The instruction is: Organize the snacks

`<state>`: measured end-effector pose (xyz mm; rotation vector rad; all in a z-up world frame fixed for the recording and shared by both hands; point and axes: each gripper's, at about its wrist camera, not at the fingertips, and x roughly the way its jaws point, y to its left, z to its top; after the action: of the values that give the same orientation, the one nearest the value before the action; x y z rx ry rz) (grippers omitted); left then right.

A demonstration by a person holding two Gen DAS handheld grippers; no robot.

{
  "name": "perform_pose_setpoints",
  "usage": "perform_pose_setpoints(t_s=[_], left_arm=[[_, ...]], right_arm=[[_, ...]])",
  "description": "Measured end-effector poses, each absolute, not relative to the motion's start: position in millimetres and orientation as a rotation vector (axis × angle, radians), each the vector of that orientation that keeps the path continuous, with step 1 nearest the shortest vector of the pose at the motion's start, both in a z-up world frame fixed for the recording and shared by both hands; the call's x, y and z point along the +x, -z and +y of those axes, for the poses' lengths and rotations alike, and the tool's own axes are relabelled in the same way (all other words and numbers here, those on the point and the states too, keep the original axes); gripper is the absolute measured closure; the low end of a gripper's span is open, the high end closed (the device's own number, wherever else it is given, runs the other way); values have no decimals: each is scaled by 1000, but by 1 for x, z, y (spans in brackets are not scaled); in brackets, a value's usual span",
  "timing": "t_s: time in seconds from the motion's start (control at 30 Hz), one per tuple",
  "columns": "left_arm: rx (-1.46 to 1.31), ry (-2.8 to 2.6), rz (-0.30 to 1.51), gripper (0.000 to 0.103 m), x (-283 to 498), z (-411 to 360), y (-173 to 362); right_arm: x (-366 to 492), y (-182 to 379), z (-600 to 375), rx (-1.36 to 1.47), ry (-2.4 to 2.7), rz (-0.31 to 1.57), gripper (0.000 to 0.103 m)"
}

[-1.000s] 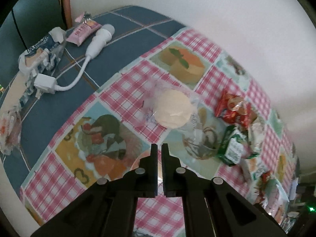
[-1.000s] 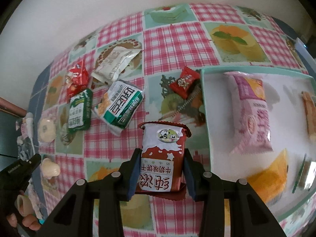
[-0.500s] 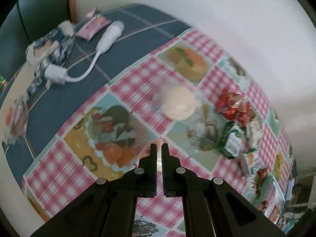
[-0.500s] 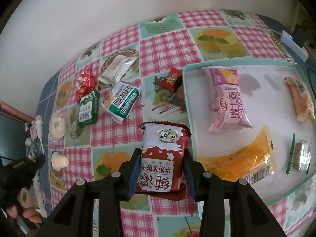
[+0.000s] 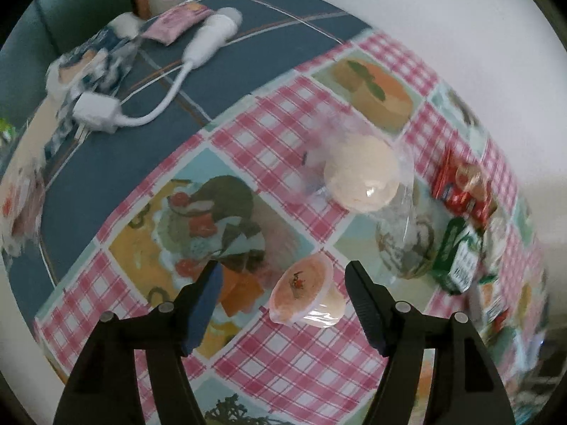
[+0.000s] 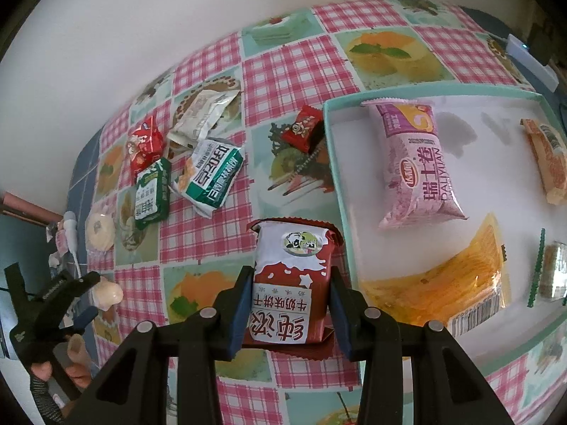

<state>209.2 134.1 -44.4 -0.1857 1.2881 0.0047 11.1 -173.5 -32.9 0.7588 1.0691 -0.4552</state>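
Opening over the checked tablecloth (image 5: 294,364), the left gripper (image 5: 283,281) has a small jelly cup (image 5: 304,292) lying on its side between the jaws – pads not touching it. R gripper (image 6: 288,285) pinches a red-and-white biscuit pack (image 6: 288,283), held just left of the white tray (image 6: 335,163) w/ a pink roll pack (image 6: 416,163) – other snacks lie loose on the cloth.

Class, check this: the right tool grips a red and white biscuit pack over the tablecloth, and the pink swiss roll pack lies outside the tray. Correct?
Not quite. The right wrist view shows the pink swiss roll pack lying inside the tray. The right tool does grip the red and white biscuit pack.
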Motion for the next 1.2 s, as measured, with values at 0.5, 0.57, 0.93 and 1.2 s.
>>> perform_pose_setpoints(t_s=[0.5, 0.57, 0.93, 1.2], left_arm=[[228, 1, 1274, 31, 199, 75, 55], [252, -1, 1270, 31, 198, 71, 56], [291, 10, 1266, 45, 197, 61, 58], [292, 13, 1265, 61, 192, 57, 53]], right_arm=[[13, 40, -171, 764, 459, 1093, 60], [14, 41, -171, 766, 457, 1096, 60], [14, 42, -172, 770, 454, 1101, 60], [13, 41, -172, 772, 457, 1102, 60]])
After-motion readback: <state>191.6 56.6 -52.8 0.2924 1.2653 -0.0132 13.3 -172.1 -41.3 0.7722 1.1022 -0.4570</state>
